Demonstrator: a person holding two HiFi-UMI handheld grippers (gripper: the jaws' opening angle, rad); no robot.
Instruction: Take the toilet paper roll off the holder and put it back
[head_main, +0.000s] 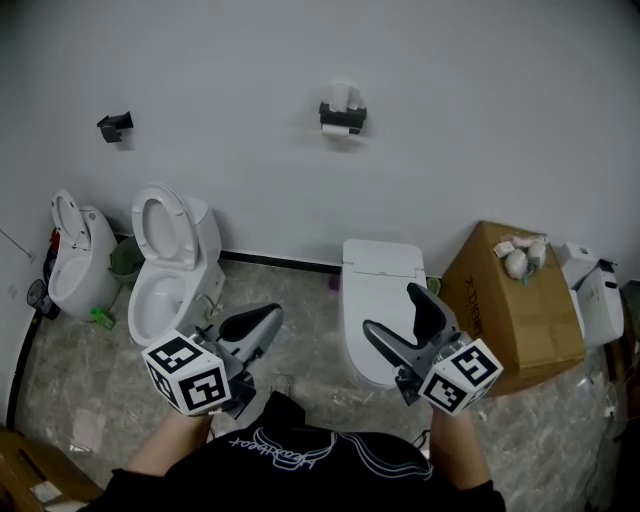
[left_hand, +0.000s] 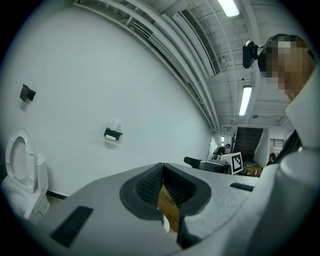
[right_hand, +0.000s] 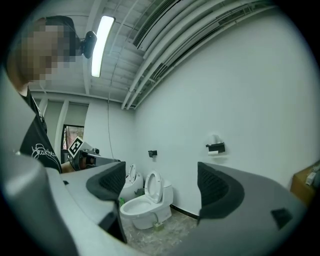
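The toilet paper roll (head_main: 342, 115) sits on a black holder high on the white wall, far ahead of both grippers. It also shows small in the left gripper view as the roll (left_hand: 113, 132) and in the right gripper view as the roll (right_hand: 215, 146). My left gripper (head_main: 270, 318) is held low in front of me, its jaws shut with nothing in them; its own view shows the left gripper (left_hand: 162, 166) with tips touching. My right gripper (head_main: 393, 310) stands open and empty, and between the jaws of the right gripper (right_hand: 161, 169) only the room shows.
A white toilet with its lid up (head_main: 170, 260) stands at the left, another toilet (head_main: 75, 260) beside it. A closed-lid toilet (head_main: 380, 290) is straight ahead, a cardboard box (head_main: 515, 300) to its right. A second black wall bracket (head_main: 115, 125) hangs at the left.
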